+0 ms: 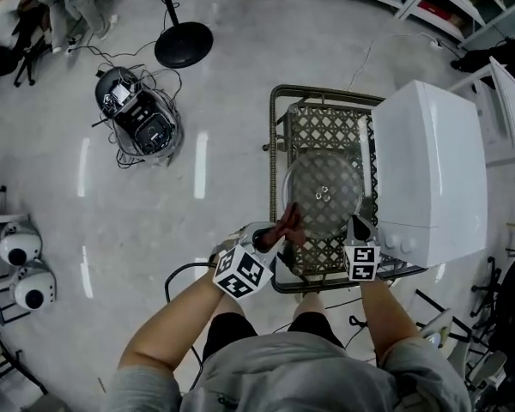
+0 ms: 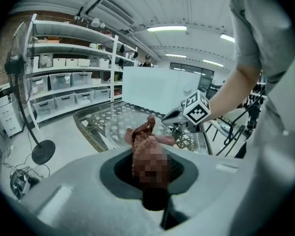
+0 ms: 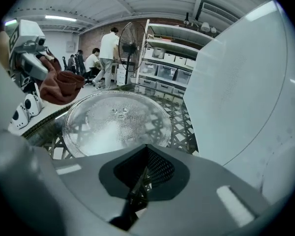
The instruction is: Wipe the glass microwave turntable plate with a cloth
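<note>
Step in hand: approach to the wipe. Cloth is gripped and brought to the plate's edge; I judge that wiping proper has not begun.
Turntable plate (image 1: 324, 191): clear glass disc lying flat on the lattice-top table (image 1: 275, 144), centre of the head view, just left of the white microwave (image 1: 429, 170). It fills the middle of the right gripper view.
Cloth (image 1: 289, 224): reddish-brown, bunched, at the plate's lower-left rim in the head view. In the right gripper view it hangs at upper left, above that rim; whether it touches the glass cannot be told.
Left gripper (image 1: 275, 239): claw pinching the cloth. The left gripper view shows the wad standing up between the jaws and pointing at the plate.
Right gripper (image 3: 143, 173): claw drawn together to a narrow slit, only the table lattice showing through it. Tips sit at the plate's near rim, lower right of the disc in the head view. Whether they nip the rim or merely rest by it cannot be told.
Progress: early, as I read it. Glass shows speckle or droplets around its centre.
Next move calls for: lowering the cloth flat onto the glass and sweeping it toward the centre, with pressure downward rather than sideways.
Risk: the loose disc may slide on the lattice, so the right gripper should steady the rim.
</note>
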Demonstrator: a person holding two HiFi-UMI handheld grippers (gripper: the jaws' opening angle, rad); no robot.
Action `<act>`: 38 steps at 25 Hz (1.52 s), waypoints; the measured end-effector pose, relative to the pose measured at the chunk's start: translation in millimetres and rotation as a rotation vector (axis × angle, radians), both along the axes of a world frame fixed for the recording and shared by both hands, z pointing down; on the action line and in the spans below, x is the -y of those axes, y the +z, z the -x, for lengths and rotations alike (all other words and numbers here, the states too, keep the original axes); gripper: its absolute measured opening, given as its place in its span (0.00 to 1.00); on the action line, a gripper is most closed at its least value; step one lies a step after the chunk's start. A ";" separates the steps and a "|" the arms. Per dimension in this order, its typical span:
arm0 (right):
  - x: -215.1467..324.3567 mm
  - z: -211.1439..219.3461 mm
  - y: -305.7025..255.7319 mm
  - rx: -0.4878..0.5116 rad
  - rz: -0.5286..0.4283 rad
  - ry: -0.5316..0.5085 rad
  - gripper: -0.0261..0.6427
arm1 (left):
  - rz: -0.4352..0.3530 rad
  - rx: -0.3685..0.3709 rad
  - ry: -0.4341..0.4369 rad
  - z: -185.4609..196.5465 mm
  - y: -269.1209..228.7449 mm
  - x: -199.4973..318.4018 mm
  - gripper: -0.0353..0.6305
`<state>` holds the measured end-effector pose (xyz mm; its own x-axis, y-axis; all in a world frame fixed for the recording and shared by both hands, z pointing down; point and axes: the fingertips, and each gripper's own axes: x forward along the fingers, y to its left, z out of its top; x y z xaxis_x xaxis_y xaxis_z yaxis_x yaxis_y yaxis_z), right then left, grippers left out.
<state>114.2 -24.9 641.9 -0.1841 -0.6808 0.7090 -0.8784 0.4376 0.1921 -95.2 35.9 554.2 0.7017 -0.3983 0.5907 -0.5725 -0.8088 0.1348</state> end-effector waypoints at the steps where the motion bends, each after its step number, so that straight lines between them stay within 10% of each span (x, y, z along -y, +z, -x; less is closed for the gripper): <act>1: 2.4 0.9 1.8 -0.010 0.022 0.000 0.03 | -0.002 -0.006 -0.018 3.0 -7.4 4.5 0.14; 16: 1.3 2.6 -16.0 -0.120 0.224 -0.114 0.05 | -0.022 -0.081 -0.308 51.0 -129.6 13.3 0.14; 38: 12.1 63.6 -325.7 0.380 -0.124 -0.284 0.05 | -0.177 -0.350 -0.499 101.0 -284.4 -6.1 0.14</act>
<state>50.6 -36.9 316.2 -0.6049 -0.6408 0.4727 -0.7455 0.6644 -0.0533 -196.2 42.0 269.7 0.5462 -0.7979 0.2548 -0.8325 -0.4834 0.2708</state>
